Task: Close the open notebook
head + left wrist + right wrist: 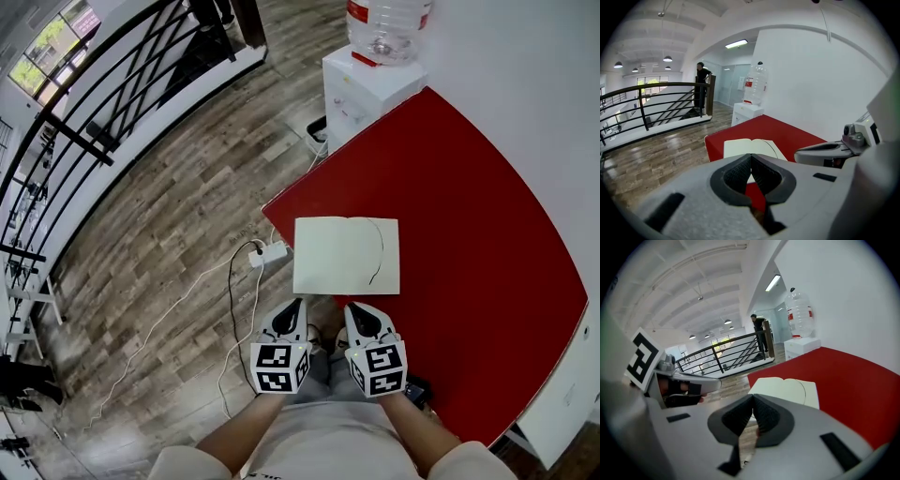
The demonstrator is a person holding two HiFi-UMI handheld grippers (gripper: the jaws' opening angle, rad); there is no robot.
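Note:
An open notebook (346, 255) with blank cream pages and a thin dark ribbon lies flat on the red table (469, 244), near its front-left edge. It also shows ahead in the left gripper view as the notebook (749, 148) and in the right gripper view as the notebook (785, 389). My left gripper (296, 307) hovers just short of the notebook's near edge, jaws shut and empty. My right gripper (354, 309) hangs beside it, likewise shut with nothing held. In each gripper view the jaw pads meet: left gripper (751, 163), right gripper (753, 405).
A white water dispenser (370, 80) with a bottle stands at the table's far corner. A power strip (267, 253) and cables lie on the wood floor left of the table. A black railing (94, 122) runs along the far left; a person (700, 84) stands by it.

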